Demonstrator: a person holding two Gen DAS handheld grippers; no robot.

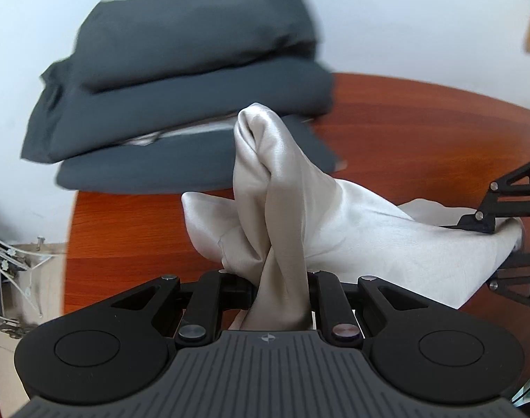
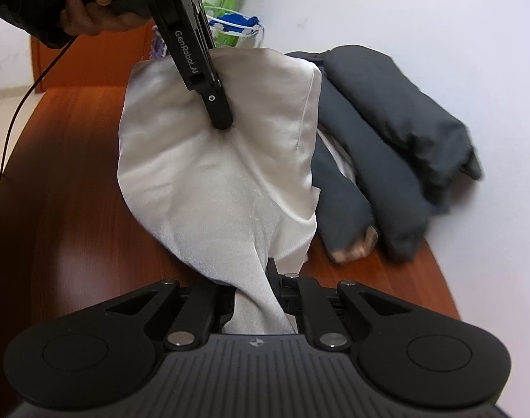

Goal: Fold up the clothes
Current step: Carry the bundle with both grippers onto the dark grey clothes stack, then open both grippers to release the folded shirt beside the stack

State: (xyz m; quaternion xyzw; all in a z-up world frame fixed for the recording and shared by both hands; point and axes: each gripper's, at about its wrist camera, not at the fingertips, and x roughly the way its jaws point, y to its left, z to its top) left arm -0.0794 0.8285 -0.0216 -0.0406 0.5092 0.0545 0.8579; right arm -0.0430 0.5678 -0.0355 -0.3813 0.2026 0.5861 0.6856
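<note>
Left hand-held gripper point(image 1: 280, 278) is clamped narrow on a twisted bunch of the cream satin cloth point(image 1: 334, 230), the fabric rising straight out of its jaws toward 12 o'clock in the left wrist view. Right hand-held gripper point(image 2: 254, 292) is pinched almost shut on another gathered edge of the same cloth, which fans away from it toward 11 o'clock in its own view. So both have a grip, and the cloth hangs slung between them, above the reddish wooden desk point(image 1: 421, 132).

Here's the relation that matters: from the right wrist view, the left hand-held gripper comes down at 11 o'clock with the person's hand point(image 2: 90, 10) on its handle. The cloth's long axis runs between the two grips, draped rather than taut.

Beyond the cloth, at 1 o'clock from the right side and 11 o'clock from the left, sits the stack of folded dark garments point(image 1: 181, 83) at the desk's far edge by the white wall. I'd judge the left side nearer that stack, so any landing spot lies on the bare desk just short of it.
</note>
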